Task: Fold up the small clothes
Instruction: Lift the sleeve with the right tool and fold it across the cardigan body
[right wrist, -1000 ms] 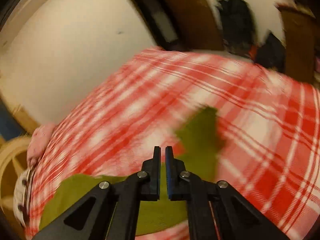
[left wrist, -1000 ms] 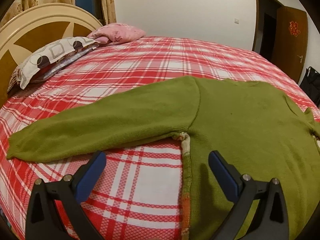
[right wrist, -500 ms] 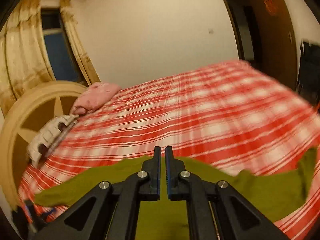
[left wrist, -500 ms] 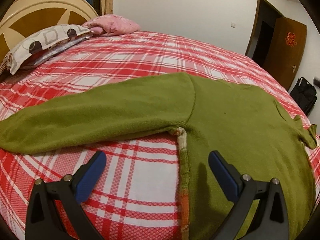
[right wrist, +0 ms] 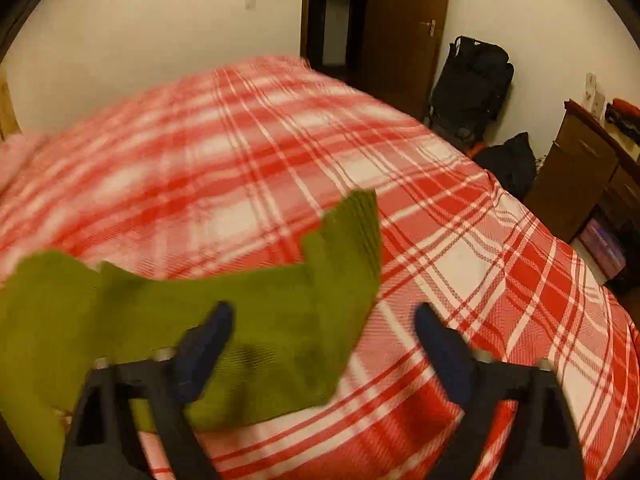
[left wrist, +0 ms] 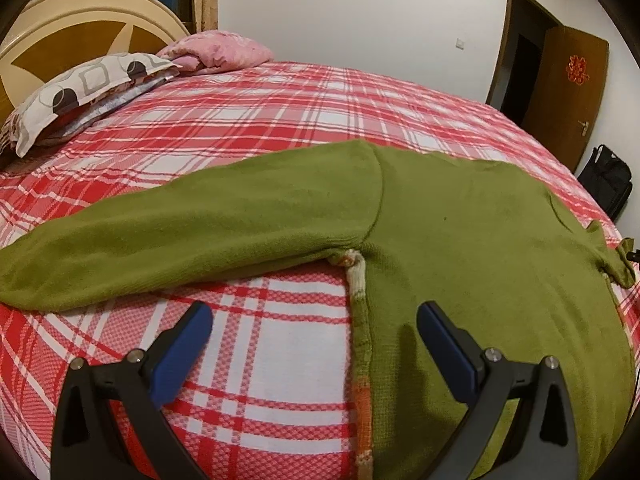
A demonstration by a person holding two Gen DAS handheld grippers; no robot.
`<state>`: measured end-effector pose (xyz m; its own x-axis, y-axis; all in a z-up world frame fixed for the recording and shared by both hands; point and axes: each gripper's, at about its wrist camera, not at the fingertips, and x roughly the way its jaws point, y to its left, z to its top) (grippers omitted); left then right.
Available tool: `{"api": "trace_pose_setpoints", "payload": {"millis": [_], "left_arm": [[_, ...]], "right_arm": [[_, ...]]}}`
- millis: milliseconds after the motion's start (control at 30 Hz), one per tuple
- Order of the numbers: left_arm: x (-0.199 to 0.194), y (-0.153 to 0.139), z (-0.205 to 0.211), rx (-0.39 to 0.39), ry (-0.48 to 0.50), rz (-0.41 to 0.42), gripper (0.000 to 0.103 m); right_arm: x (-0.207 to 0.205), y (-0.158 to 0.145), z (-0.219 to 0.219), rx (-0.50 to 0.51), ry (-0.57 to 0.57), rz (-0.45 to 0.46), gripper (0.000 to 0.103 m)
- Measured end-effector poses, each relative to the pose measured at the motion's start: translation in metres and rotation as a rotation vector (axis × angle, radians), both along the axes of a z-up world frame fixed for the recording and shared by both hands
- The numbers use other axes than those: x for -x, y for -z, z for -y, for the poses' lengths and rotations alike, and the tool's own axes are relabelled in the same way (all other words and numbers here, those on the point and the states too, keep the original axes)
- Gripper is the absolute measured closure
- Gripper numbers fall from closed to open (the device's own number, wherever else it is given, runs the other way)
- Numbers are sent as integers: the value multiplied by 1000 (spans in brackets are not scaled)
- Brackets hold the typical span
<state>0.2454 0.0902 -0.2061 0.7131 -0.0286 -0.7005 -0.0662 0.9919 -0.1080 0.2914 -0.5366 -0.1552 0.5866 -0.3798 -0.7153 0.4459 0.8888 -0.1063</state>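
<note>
Green sweater lies flat on the plaid bed. Left gripper is spread wide, low in the frame. Right gripper, blurry, has just been opening, seemingly holding nothing.

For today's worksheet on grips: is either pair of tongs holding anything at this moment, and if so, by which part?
Nothing is held. The left tongs stand open above the green sweater's side edge. The right tongs, jaws just opened, stand apart over its other sleeve, gripping nothing.
</note>
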Motion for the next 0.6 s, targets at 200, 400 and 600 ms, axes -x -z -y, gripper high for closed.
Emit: {"api": "trace_pose_setpoints", "payload": {"millis": [200,400,600], "left_arm": [[-4,3,3,-24,6,-30,0],[-3,4,3,-23,7,-28,0],[-2,4,0,1,10,-21,0]], "right_arm": [[-41,23,4,189,36,-65,51],[-37,18,45,80,132,-40,91],[-3,-18,52,-41,89,138,95]]}}
